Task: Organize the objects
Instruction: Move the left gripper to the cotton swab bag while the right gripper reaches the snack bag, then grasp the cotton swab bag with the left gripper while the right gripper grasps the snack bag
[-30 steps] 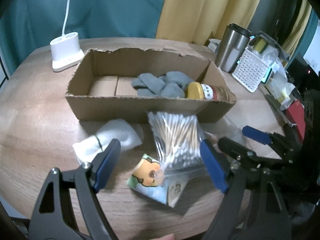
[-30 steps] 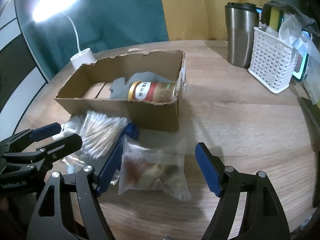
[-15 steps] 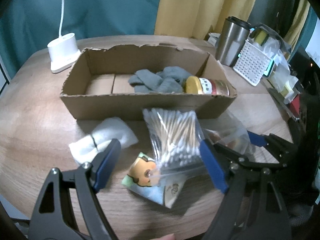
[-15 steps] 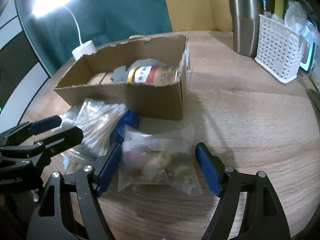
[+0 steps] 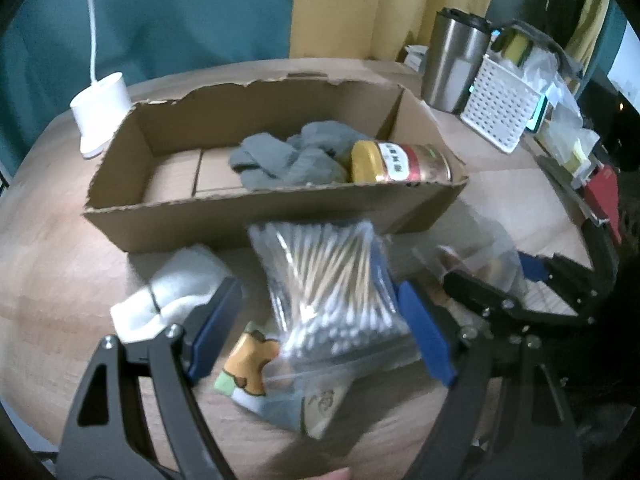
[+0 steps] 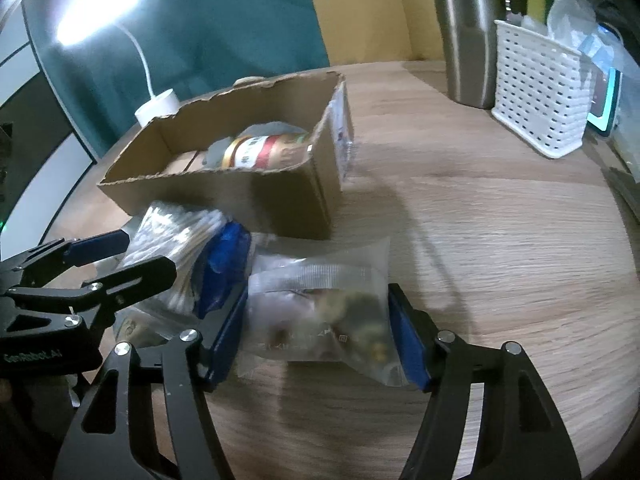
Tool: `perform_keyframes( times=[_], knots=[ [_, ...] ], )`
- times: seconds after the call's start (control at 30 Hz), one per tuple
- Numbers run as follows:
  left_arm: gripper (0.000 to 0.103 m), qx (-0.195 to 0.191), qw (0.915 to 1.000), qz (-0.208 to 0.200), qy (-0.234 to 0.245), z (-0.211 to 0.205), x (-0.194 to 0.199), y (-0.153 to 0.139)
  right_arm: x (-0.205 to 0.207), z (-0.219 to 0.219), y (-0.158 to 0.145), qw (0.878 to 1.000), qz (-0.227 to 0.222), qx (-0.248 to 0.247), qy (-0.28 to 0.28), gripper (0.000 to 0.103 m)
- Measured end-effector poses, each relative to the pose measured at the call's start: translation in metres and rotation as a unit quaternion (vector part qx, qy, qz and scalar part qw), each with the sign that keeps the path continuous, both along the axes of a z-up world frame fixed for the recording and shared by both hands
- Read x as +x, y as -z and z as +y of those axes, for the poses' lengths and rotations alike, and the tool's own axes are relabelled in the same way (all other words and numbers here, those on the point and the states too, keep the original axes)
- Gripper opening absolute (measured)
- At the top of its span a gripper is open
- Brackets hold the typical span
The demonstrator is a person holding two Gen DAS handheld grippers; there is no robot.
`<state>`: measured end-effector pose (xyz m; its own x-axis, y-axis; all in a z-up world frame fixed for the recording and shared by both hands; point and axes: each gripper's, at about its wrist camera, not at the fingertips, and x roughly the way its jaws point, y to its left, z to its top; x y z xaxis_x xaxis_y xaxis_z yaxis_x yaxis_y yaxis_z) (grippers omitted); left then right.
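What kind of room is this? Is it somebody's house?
Probably a home, maybe a living room or bedroom corner. A round wooden table stands before teal and yellow curtains, with a small white lamp, a steel travel mug and household bits around a cardboard box.

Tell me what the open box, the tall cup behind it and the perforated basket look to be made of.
Box: brown corrugated cardboard, matte, with ragged torn top edges. Tall cup: probably stainless steel, brushed and softly reflective, with a dark lid, likely plastic. Basket: white, apparently moulded plastic, with rows of regular holes.
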<state>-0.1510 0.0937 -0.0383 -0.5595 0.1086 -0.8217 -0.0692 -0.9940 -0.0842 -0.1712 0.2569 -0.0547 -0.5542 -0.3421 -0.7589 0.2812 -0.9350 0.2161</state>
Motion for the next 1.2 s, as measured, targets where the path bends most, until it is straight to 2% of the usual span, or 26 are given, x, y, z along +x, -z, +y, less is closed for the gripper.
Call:
perform_keyframes(
  times=[0.2,0.33,0.37,0.4,0.43,0.73,1.2],
  knots=[
    [0.082,-0.02,0.9997,-0.015,0.007,0.007,-0.009,0.011,-0.003,0.01,0.0,1.0,0.0,-0.001,0.011,0.07],
    [0.081,-0.019,0.9997,-0.015,0.01,0.007,-0.012,0.014,-0.004,0.012,-0.001,1.0,0.0,-0.002,0.012,0.07],
    [0.079,-0.018,0.9997,-0.014,0.012,0.007,-0.012,0.014,-0.005,0.012,-0.001,1.0,0.0,-0.002,0.013,0.07],
    [0.07,-0.014,0.9997,-0.016,0.016,0.008,-0.012,0.015,-0.006,0.012,-0.001,1.0,-0.001,-0.002,0.014,0.07],
    [0.068,-0.012,0.9996,-0.017,0.018,0.008,-0.012,0.015,-0.006,0.012,-0.001,1.0,-0.001,-0.002,0.014,0.07],
    [0.052,0.009,0.9995,-0.009,0.029,0.005,-0.005,0.011,-0.006,0.012,-0.005,1.0,0.003,0.003,0.016,0.07],
    [0.051,0.033,0.9989,0.021,0.027,-0.013,0.011,-0.008,0.003,0.0,-0.022,1.0,0.02,0.018,0.015,0.07]
  ],
)
